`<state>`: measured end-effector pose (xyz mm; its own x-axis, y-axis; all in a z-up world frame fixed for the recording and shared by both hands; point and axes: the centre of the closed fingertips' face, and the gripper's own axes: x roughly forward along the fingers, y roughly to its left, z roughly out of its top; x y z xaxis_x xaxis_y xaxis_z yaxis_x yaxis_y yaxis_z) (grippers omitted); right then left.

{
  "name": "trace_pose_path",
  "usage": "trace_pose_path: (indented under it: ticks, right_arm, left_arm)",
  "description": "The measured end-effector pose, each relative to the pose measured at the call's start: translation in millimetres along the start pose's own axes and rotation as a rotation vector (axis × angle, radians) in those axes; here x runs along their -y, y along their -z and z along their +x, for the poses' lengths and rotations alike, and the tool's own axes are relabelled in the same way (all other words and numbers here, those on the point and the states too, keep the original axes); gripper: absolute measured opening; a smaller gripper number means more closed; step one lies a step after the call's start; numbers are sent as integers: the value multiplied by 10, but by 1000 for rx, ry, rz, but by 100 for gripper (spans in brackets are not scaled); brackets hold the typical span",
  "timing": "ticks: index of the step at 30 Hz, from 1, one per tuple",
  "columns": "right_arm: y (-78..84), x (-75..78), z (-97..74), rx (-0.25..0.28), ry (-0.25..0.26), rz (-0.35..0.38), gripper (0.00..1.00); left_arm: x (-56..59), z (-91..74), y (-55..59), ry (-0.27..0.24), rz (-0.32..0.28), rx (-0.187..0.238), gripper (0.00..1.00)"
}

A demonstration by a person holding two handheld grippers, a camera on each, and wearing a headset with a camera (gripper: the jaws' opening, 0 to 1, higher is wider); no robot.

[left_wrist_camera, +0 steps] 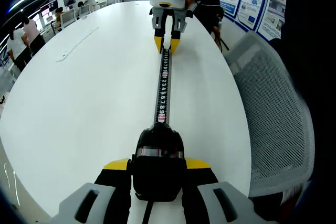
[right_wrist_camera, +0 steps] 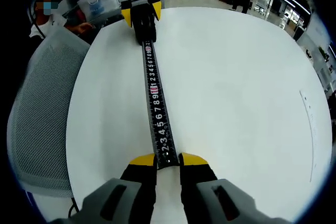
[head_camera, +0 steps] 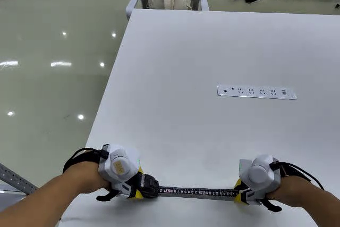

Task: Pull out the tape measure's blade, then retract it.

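- Tape measure [head_camera: 147, 185] is found at about 7 o'clock in the head view, near the front edge of the white table [head_camera: 212, 51]. Its black case is clamped between the yellow-tipped jaws of the left gripper [head_camera: 139, 183].
- The left gripper is wrapped by the left hand [head_camera: 87, 176]. The forearm enters from the 7 o'clock corner, and the jaws are aimed toward 3 o'clock.
- The right gripper [head_camera: 237, 192] is seen at 5 o'clock, wrapped by the right hand [head_camera: 289, 190]. Its jaws are aimed toward 9 o'clock, so the two grippers are set facing each other.
- The blade [head_camera: 196, 191] is drawn out of the case and stretched straight between the grippers. Its long axis is laid from 9 to 3 o'clock, parallel to the table's front edge.
- The blade's free end is pinched between the closed jaws of the right gripper. In the right gripper view the printed face is turned up, and the strip is seen running toward 12 o'clock to the case.
- A power strip [head_camera: 256, 92] is laid flat well apart, toward 2 o'clock.
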<state>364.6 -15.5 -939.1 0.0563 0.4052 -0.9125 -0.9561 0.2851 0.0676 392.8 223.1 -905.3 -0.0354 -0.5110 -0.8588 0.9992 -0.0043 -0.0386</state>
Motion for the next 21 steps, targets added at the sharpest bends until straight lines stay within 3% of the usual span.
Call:
trace_pose_path:
  ticks: [1,4,6,9,12,15,18,21]
  right_arm:
    - [-4,0,2,1,3,2,17]
    - [-53,-9,16,21,17,13,20]
    - [-94,33,19,35,67,14,20]
    - [-127,35,27,64,82,51,25]
    - [-111,13,23,68,89,81,26]
    - [-96,15,0,73,112,101,28]
    - [-87,3,-11,83,114,134,31]
    - [-72,-26,-50,89,118,144,36]
  left_arm:
    - [-2,-1,-2,-6,-29,8,34]
    - [-1,-16,-6,-19,-18,25,34]
    - [-11,-25,-12,-35,0,38,35]
    - [-44,-49,20,-58,1,32,39]
    - [-124,-119,77,-102,-43,38,46]
    - [-134,-181,145,-114,-122,48,51]
    - [-162,-206,213,-140,-137,44,56]
    - [-178,-250,222,-164,-163,67,64]
